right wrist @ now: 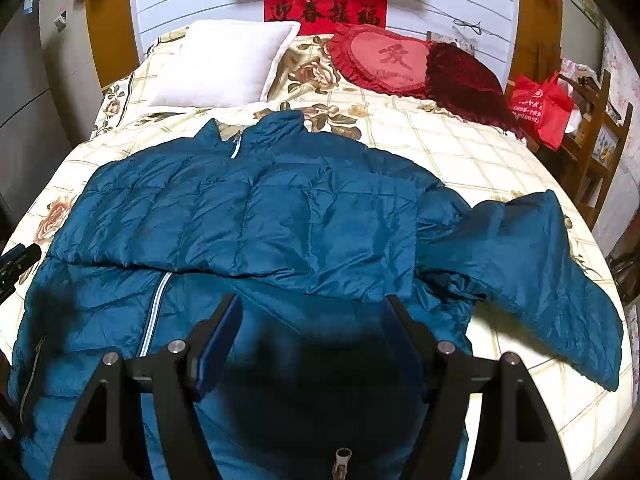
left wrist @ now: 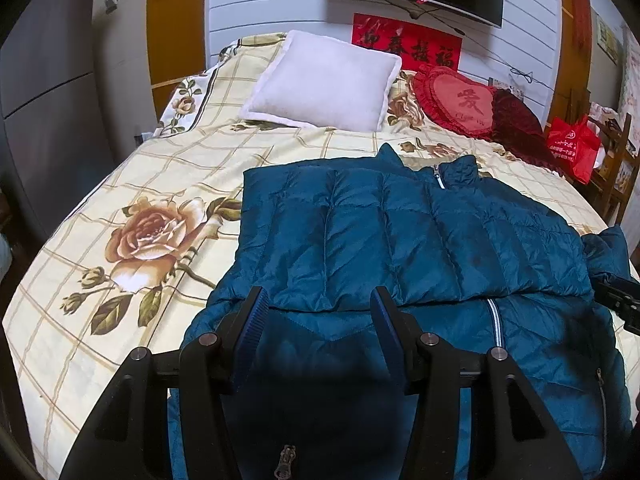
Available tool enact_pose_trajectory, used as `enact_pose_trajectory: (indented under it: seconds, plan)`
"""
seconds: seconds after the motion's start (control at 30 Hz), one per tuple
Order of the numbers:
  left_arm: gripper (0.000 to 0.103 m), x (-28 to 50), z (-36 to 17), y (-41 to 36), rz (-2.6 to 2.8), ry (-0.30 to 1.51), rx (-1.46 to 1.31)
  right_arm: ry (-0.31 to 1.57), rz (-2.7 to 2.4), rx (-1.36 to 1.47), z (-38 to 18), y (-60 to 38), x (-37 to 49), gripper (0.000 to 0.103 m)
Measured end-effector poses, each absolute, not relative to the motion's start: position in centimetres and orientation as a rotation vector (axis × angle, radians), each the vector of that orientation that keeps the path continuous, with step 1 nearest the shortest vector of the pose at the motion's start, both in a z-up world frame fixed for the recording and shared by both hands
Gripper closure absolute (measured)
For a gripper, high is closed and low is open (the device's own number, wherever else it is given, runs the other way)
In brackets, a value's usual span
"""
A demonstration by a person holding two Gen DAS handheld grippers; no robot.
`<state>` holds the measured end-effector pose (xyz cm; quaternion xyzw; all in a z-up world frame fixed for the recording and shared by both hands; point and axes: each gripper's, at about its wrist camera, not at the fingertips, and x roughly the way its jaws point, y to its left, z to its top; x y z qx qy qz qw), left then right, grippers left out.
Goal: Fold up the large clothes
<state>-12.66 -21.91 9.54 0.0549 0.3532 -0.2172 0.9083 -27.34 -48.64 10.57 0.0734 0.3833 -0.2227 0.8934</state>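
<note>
A teal quilted puffer jacket (right wrist: 256, 216) lies zipper-side up on the bed (left wrist: 120, 184) with the cream rose-print cover, its collar pointing toward the white square pillow (left wrist: 324, 80) and the red heart-shaped cushion (right wrist: 384, 60) at the headboard. One sleeve is already brought across the chest — it forms a broad quilted band lying crosswise over the body, its lower edge crossing the silver zipper (right wrist: 154, 312). The other sleeve (right wrist: 532, 276) is not yet folded: it sprawls out to the right over the bedcover, rumpled where it meets the shoulder.

The left hand-held gripper (left wrist: 318, 304) hangs over the near part of the jacket with its blue-padded fingers spread apart and nothing between them. The right hand-held gripper (right wrist: 314, 312) is likewise spread wide and empty, low over the jacket's lower front.

By my reading the fold is at an early-middle stage — one sleeve in, one sleeve out. What seems left is to carry the loose right sleeve over the chest, then fold the body on itself from hem toward collar, smoothing the puffy fabric, which looks likely to spring back.
</note>
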Motion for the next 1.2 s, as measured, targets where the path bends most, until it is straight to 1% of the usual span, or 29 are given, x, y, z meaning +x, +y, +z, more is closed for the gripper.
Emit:
enact_pose_trajectory:
  seconds: [0.3, 0.8, 1.2]
  plan:
    - [0.039, -12.9, 9.6, -22.0, -0.453, 0.74, 0.094, 0.822, -0.49, 0.123, 10.1, -49.2, -28.4, 0.028]
    - [0.039, -16.5, 10.6, -23.3, -0.491, 0.726, 0.09, 0.822, -0.472, 0.115, 10.1, -48.0, -30.4, 0.027]
    - [0.039, -18.6, 9.9, -24.4, -0.503, 0.738, 0.102, 0.81, -0.477, 0.117, 10.3, -48.0, -32.0, 0.025]
